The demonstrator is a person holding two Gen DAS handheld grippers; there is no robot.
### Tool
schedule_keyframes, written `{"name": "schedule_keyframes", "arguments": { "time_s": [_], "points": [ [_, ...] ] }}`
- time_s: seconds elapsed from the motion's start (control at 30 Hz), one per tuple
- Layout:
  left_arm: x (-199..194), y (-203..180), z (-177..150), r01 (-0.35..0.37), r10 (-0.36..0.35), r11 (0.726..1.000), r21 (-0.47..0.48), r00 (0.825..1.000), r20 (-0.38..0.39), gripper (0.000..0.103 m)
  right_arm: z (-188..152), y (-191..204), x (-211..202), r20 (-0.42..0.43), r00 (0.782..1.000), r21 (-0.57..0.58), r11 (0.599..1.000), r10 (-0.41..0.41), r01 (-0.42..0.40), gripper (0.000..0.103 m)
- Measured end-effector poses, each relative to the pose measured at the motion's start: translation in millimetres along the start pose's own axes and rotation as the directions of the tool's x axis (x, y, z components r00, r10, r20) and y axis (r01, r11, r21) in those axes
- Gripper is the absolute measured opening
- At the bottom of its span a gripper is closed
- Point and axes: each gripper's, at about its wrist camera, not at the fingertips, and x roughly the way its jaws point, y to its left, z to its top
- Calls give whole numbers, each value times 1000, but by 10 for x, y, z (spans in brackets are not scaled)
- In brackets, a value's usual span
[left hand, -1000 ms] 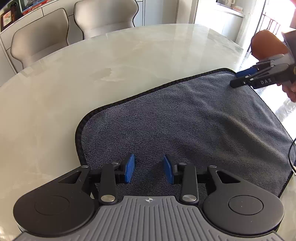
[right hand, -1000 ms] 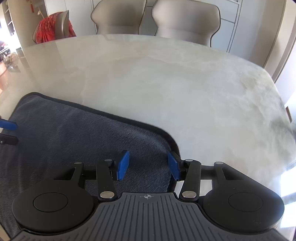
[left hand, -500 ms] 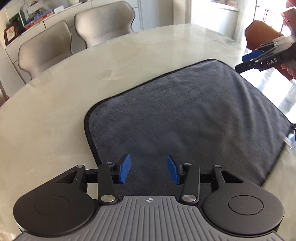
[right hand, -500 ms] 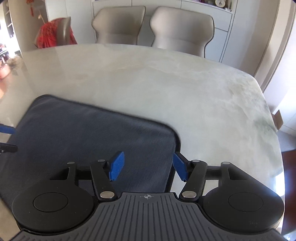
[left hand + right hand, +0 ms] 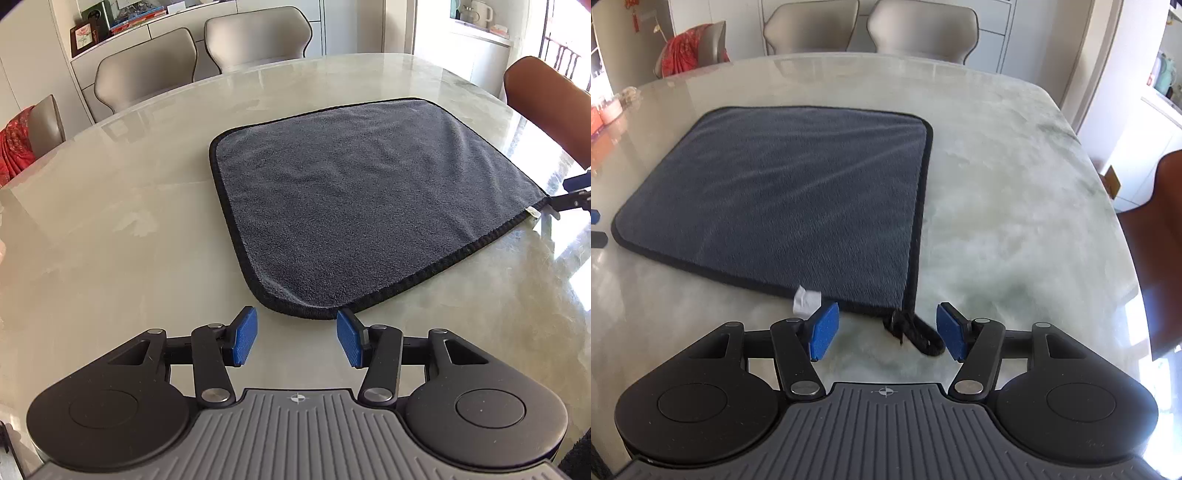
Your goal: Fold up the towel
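Note:
A dark grey towel (image 5: 354, 192) with black edging lies flat on the marble table (image 5: 110, 221). My left gripper (image 5: 297, 341) is open and empty, just short of the towel's near left corner. The right gripper's tips (image 5: 574, 199) show at the towel's near right corner. In the right wrist view the towel (image 5: 783, 192) lies flat. My right gripper (image 5: 882, 332) is open, with the black hanging loop (image 5: 916, 332) between its blue pads, not gripped. A white label (image 5: 807, 299) sticks out of the near edge.
Beige chairs (image 5: 147, 70) stand at the table's far side. A brown chair (image 5: 546, 107) stands at the right edge. A chair with red cloth (image 5: 690, 44) stands far left. The table's right edge (image 5: 1108, 184) is near.
Both grippers have pulled back off the towel toward its near corners. Both have opened wider. The towel stays flat.

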Motion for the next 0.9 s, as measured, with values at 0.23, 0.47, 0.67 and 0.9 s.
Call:
{"name": "schedule_keyframes", "arguments": {
  "time_s": [0.23,0.47,0.67,0.9],
  "points": [
    [122,126,115,55,-68,977,-205,996,-56,53,-61,-89,46,8,1000,50,999,-3,3,64],
    [214,97,196,43,-69,975,-217,992,-110,60,-86,-100,72,35,999,13,1000,4,-5,65],
    [295,59,233,25,-56,979,-203,988,-144,61,-77,-74,183,2,1000,-33,999,-15,15,60],
    [301,69,258,28,-55,979,-201,990,-127,42,-77,-77,191,11,1000,-12,1000,24,-23,37]
  ]
}}
